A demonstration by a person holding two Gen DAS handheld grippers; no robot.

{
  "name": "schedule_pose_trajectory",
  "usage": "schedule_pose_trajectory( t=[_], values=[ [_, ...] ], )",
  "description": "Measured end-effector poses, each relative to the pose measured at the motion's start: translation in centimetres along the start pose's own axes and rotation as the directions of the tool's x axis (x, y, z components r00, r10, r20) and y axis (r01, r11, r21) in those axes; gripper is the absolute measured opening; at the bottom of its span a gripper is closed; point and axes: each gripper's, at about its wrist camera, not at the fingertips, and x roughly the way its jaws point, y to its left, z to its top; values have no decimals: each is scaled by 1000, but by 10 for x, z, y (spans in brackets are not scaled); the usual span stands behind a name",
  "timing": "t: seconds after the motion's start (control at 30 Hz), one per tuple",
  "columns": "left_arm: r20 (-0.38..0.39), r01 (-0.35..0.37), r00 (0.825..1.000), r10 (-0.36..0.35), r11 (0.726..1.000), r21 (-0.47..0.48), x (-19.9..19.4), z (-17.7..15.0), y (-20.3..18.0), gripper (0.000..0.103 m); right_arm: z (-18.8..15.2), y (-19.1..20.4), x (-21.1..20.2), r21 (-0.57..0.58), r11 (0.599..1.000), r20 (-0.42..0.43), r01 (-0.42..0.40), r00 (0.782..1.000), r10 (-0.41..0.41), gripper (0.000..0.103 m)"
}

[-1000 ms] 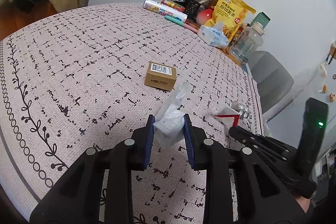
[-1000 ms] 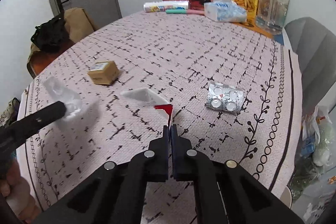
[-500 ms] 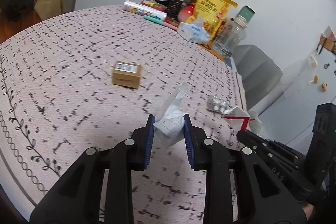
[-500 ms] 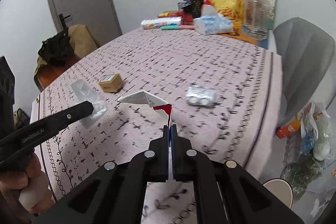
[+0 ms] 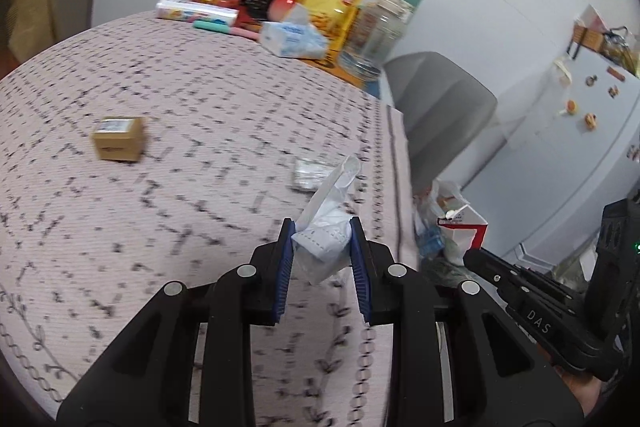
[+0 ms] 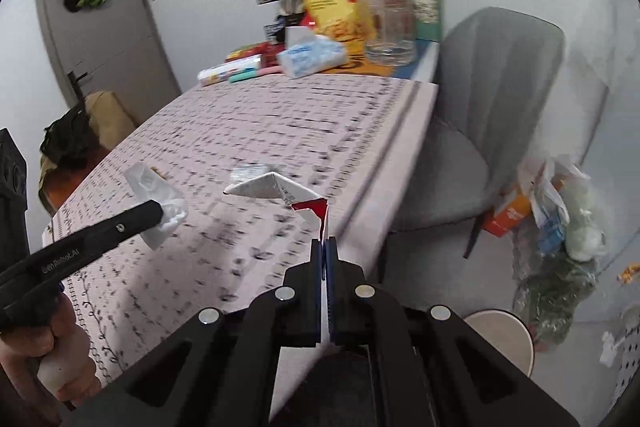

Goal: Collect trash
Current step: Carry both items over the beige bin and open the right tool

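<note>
Both claws carry trash beyond the table [image 6: 256, 131] edge.
Left claw [image 5: 322, 233] grips crumpled wrapper [image 5: 324, 227]; right claw [image 6: 325, 247] pinches carton [image 6: 280, 189] corner, which may slip.

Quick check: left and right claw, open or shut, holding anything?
Left claw: shut on the crumpled white wrapper.
Right claw: shut on the flattened red-and-white carton.

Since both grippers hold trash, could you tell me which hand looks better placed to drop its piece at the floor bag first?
Probably the right: its gripper holds the carton near the table edge, with the trash bag on its side.
</note>
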Motion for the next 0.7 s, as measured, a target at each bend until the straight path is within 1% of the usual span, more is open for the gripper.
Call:
schedule_pose_trajectory(
  t=[0.37, 0.7],
  values=[
    [-80, 78, 994, -69, 991, 105, 37, -11, -69, 27, -31, -86, -16, 133, 984, -26, 116, 993, -114, 3],
    [-157, 113, 984, -86, 979, 172, 78, -32, -122, 27, -65, -149, -18, 238, 955, -69, 178, 984, -166, 3]
  ],
)
